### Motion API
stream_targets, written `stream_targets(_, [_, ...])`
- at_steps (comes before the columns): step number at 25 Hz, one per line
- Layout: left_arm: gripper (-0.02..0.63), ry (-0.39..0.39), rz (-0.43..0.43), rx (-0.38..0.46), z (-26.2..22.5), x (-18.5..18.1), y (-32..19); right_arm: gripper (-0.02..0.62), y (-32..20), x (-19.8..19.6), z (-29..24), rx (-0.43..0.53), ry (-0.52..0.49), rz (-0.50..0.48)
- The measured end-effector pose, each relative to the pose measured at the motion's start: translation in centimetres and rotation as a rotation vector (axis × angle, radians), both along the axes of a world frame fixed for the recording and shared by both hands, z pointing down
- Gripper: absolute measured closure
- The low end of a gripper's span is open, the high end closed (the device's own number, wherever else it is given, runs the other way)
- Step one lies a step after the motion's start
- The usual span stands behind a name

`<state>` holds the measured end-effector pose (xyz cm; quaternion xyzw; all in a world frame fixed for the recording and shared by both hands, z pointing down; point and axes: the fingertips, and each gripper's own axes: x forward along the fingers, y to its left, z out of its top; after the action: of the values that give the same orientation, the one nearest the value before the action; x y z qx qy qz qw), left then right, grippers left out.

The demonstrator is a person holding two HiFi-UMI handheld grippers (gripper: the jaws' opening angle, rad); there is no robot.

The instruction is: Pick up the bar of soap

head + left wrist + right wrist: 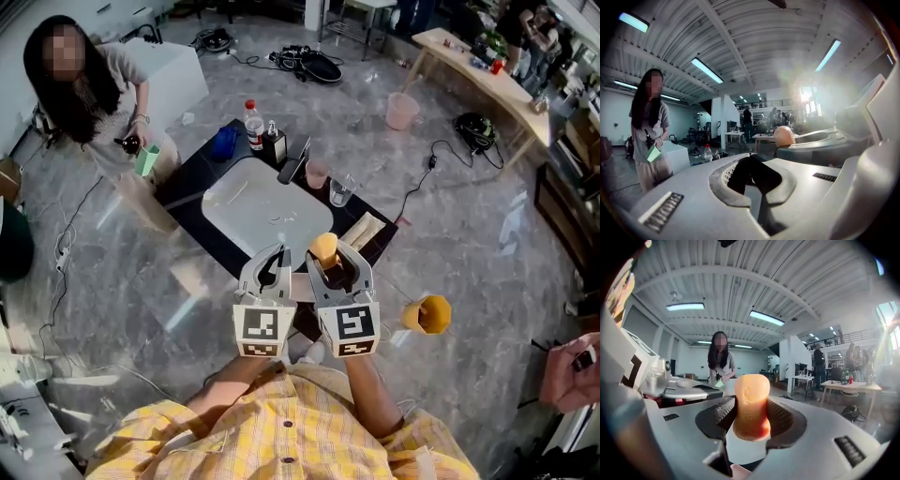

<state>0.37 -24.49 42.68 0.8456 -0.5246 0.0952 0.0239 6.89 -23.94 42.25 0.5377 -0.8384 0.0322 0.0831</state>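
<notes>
Clamped upright in the right gripper (751, 419), jaws fairly wide apart: orange bar of soap (751, 401), raised over the near edge of the dark table (190, 190). Just beside it, left gripper (750, 161), jaws pressed together, holding nothing.

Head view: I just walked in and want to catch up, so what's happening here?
A person in a yellow checked shirt holds a gripper in each hand. The right gripper is shut on the orange bar of soap, which stands upright between its jaws, held up clear of the dark table with the white basin. The left gripper is beside it, jaws together and empty. A second person stands at the table's far side.
</notes>
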Motion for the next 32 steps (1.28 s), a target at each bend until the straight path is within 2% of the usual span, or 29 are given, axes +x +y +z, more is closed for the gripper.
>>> stream_targets(4, [0.595,0.015,-0.003,0.028,-0.4,0.2,0.8,0.382,1.0,0.5,-1.0,0.048,-0.030,0.039])
stream_targets(18, [0.595,0.025,0.037,0.053,-1.0,1.0,2.7,0.383,2.7,1.5,-1.5,0.077,-0.029,0.084])
stream_targets(32, [0.595,0.019,0.037,0.059,-1.2,0.8,3.1,0.383,2.9,1.6,-1.8,0.086,-0.031,0.091])
